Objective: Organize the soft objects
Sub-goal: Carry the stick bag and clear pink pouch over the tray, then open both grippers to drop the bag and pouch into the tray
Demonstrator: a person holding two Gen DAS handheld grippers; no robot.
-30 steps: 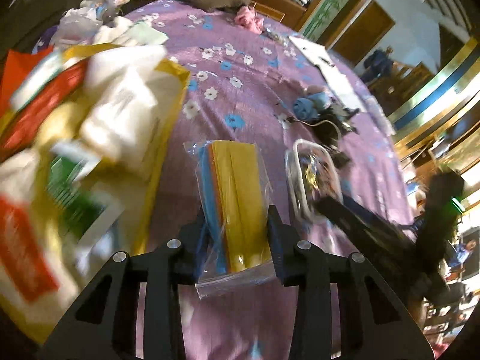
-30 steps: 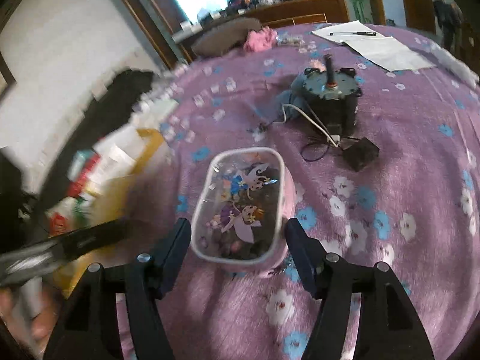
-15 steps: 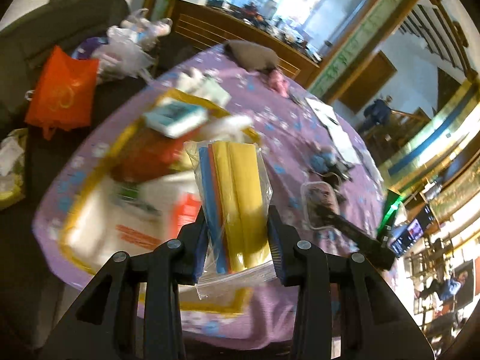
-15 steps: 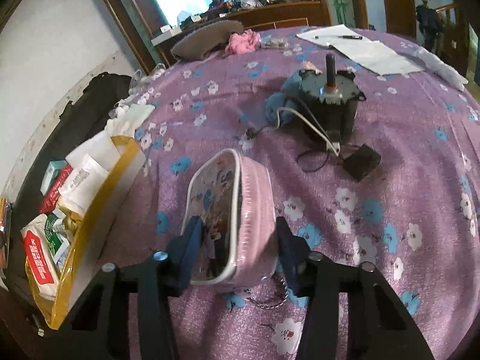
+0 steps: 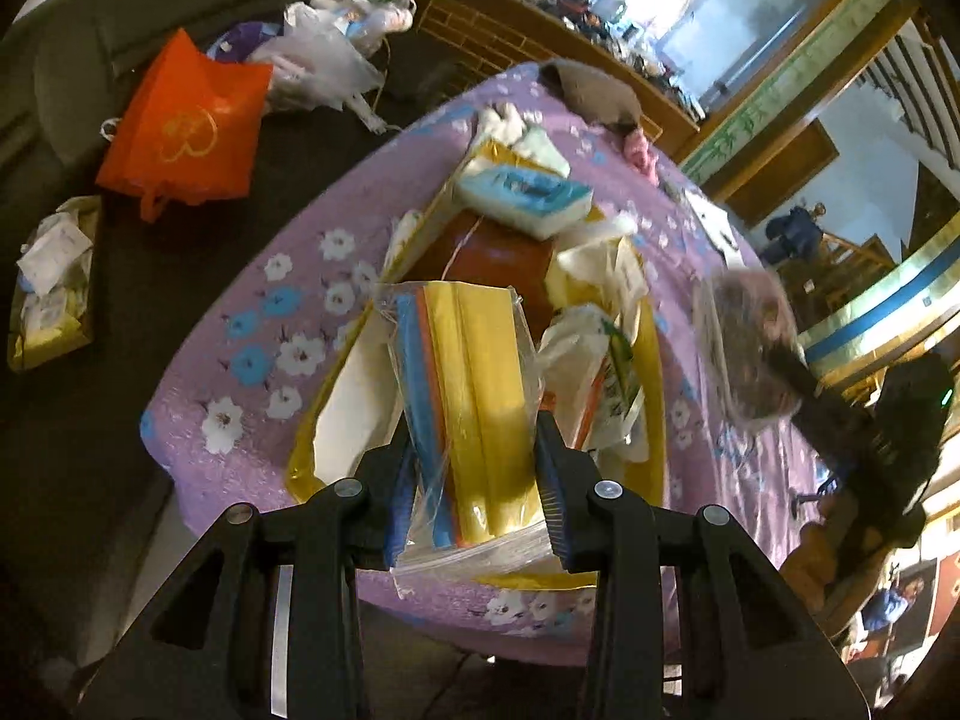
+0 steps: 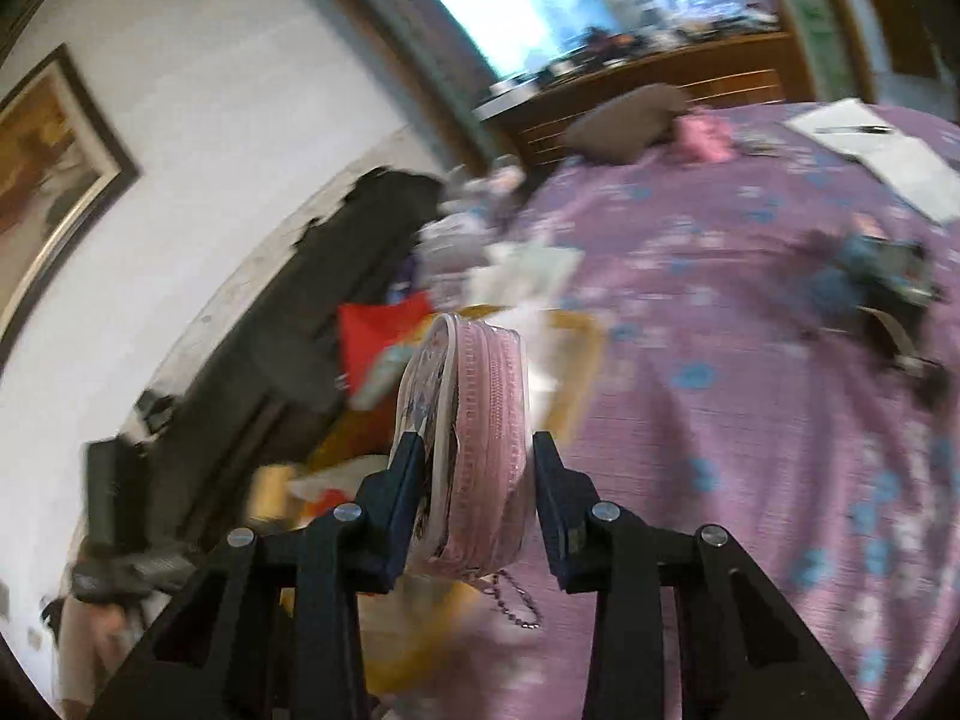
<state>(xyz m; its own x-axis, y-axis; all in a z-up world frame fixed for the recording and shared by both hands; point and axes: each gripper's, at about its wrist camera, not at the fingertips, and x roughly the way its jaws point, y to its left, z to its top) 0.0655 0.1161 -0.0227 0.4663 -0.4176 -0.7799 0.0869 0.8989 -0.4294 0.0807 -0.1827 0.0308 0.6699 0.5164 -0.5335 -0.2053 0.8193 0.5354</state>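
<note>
My left gripper (image 5: pixel 474 468) is shut on a clear plastic packet of yellow, orange and blue folded cloths (image 5: pixel 474 414), held in the air above a yellow bag (image 5: pixel 651 396) full of packets and tissue on the purple flowered tablecloth (image 5: pixel 288 324). My right gripper (image 6: pixel 474 474) is shut on a pink zip pouch with a clear cartoon front (image 6: pixel 480 450), held on edge above the table's left side. That pouch (image 5: pixel 744 354) and the right gripper also show at right in the left wrist view.
A blue and white tissue pack (image 5: pixel 528 195) tops the yellow bag. An orange bag (image 5: pixel 186 126) and plastic bags (image 5: pixel 324 54) lie on the dark sofa. A motor with wires (image 6: pixel 888 276), papers (image 6: pixel 882 150), a grey cushion (image 6: pixel 624 120) sit farther on the table.
Both grippers have lifted their objects off the table. The left one rose and pulled back over the yellow bag. The right one closed on the pouch, tipped it on edge and swung left.
</note>
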